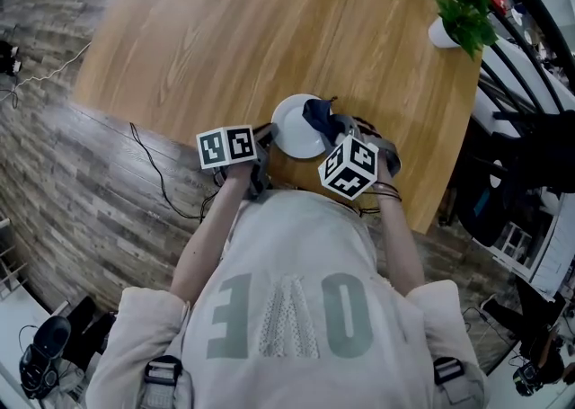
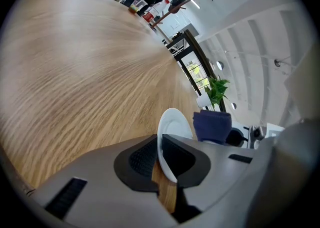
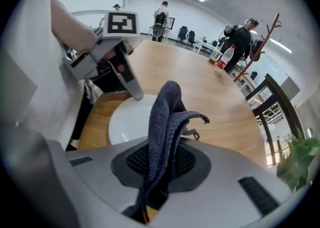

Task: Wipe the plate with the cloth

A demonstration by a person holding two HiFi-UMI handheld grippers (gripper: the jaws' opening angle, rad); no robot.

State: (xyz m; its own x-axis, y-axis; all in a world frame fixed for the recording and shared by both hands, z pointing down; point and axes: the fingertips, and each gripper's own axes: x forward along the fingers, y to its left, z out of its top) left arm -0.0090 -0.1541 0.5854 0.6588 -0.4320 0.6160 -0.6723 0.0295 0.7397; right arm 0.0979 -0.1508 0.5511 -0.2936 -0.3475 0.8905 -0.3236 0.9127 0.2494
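White plate (image 1: 296, 128) lies by the near edge of the wooden table (image 1: 225, 30), partly hidden under the dark blue cloth (image 3: 165, 117). The left gripper (image 2: 160, 158) clamps its rim, and the right gripper (image 3: 159, 164) pinches the cloth. A potted plant (image 1: 463, 7) stands at the far corner, above a plank floor (image 1: 72, 173).

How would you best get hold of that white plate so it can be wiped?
Take the plate by its thin rim, edge-on from the person's left, as the left gripper does: the rim fits between narrow jaws, leaving the face free for the cloth.
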